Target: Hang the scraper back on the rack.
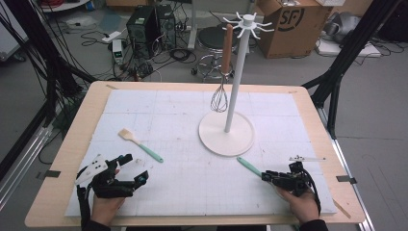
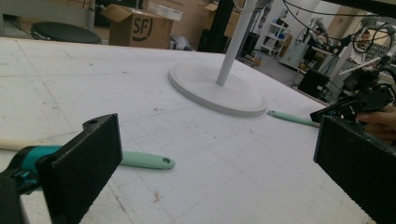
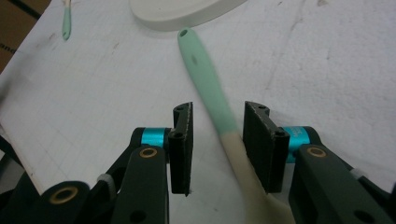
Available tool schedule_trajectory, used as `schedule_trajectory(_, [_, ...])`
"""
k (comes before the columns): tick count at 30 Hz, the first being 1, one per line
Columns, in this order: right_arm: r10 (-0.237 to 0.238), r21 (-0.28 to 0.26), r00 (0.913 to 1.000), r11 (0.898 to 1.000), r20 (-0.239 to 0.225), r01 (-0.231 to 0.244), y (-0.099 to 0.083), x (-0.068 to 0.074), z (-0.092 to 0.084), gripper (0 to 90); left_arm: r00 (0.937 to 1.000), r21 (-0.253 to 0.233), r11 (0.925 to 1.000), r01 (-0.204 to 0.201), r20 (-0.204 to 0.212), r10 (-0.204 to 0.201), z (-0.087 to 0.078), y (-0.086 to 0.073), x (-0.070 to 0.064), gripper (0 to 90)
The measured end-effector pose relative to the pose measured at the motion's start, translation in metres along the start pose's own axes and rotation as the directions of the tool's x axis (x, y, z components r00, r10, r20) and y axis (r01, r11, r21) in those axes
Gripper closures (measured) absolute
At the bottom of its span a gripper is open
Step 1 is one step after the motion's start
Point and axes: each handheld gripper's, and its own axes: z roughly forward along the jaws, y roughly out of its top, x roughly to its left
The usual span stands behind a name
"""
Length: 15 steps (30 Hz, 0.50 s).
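Note:
A mint-handled utensil [image 1: 248,165] lies on the white mat in front of the rack's round base [image 1: 226,137]. Its pale head end runs between the jaws of my right gripper [image 1: 266,176]. In the right gripper view the utensil [image 3: 205,74] leans against the right-hand pad while the other pad stands clear, so my right gripper [image 3: 218,106] is open around it. A second mint-handled spatula [image 1: 140,145] lies at the left. Just in front of it, my left gripper [image 1: 135,168] is wide open and holds nothing [image 2: 210,172]. A whisk [image 1: 220,98] hangs from the rack.
The white rack pole [image 1: 235,82] rises from the base behind the middle of the mat. A thin metal piece [image 1: 306,158] lies near the mat's right edge. Beyond the table's far edge stand a stool [image 1: 215,38], cardboard boxes [image 1: 293,26] and computer cases.

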Motion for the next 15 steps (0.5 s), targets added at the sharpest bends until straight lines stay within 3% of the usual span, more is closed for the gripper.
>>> schedule_trajectory(15, [-0.129, 0.021, 0.9907, 0.992, 0.043, 0.128, -0.0002, 0.0057, 0.0041, 67.8, 0.9999, 0.005, 1.0000, -0.006, 0.009, 0.006, 0.0035, 0.0003, -0.0018, 1.7])
